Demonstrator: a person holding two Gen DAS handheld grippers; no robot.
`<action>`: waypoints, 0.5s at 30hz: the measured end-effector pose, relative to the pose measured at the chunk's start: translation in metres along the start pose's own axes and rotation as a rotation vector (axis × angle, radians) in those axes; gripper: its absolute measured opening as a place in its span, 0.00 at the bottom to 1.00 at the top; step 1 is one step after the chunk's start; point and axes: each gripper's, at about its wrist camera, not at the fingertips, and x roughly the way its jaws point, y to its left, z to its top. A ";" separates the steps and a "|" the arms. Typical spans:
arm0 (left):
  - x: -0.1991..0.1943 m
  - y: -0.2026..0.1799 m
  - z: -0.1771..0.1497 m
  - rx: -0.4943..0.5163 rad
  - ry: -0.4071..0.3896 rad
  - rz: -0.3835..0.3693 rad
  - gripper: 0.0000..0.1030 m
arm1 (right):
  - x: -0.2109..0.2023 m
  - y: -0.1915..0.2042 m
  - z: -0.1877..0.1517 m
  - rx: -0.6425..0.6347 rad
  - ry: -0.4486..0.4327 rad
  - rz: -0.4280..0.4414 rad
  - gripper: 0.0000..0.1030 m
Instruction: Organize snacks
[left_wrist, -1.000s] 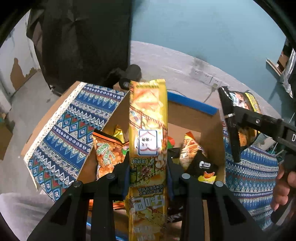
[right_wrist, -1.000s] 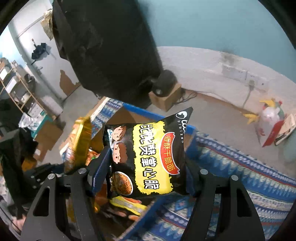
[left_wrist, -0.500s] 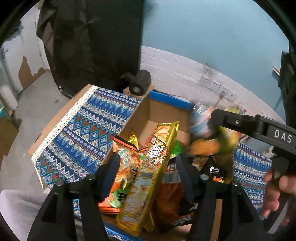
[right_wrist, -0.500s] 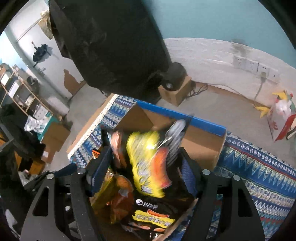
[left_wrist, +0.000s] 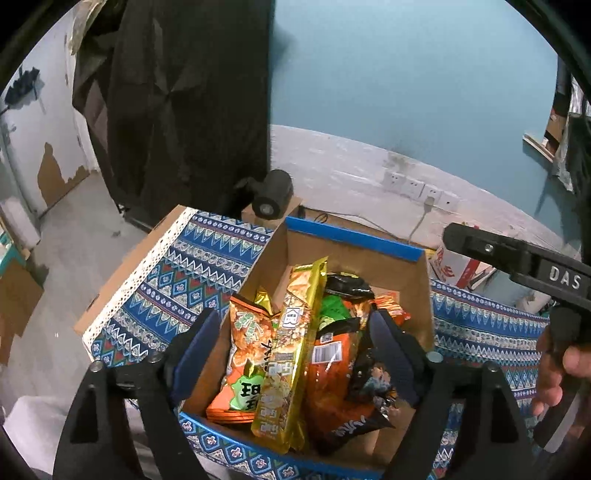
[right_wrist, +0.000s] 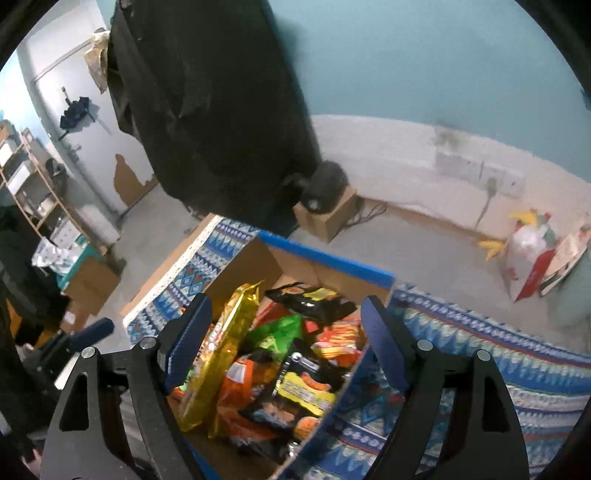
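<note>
An open cardboard box (left_wrist: 391, 258) (right_wrist: 258, 266) with a blue rim holds a heap of snack packets. A long gold packet (left_wrist: 291, 347) (right_wrist: 218, 354) lies on top, leaning toward the left wall. A black and yellow packet (right_wrist: 303, 391) rests in the heap further right. My left gripper (left_wrist: 291, 350) hovers over the box with its jaws opening, and nothing touches its pads. My right gripper (right_wrist: 284, 339) also hangs above the box, its jaws opening and bare. In the left wrist view the right gripper's black body (left_wrist: 517, 262) shows at the right, with a hand (left_wrist: 557, 369) on it.
The box stands on a table under a blue patterned cloth (left_wrist: 173, 284) (right_wrist: 491, 376). Behind it are a small black device on a cardboard block (left_wrist: 273, 192) (right_wrist: 325, 184), a dark hanging cloth (left_wrist: 184, 92), wall sockets (left_wrist: 417, 188) and a bag (right_wrist: 528, 254) on the floor.
Both grippers opened and rose. The gold packet left my left gripper and the black and yellow packet left my right one; both now lie in the box.
</note>
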 end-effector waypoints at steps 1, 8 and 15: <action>-0.002 -0.001 0.000 0.004 -0.001 -0.002 0.84 | -0.005 0.000 -0.001 -0.004 -0.010 -0.011 0.80; -0.019 -0.003 0.003 0.011 -0.024 0.002 0.87 | -0.041 -0.002 -0.012 -0.030 -0.093 -0.091 0.80; -0.026 -0.009 0.002 0.036 -0.033 -0.006 0.92 | -0.064 -0.007 -0.021 -0.047 -0.130 -0.116 0.81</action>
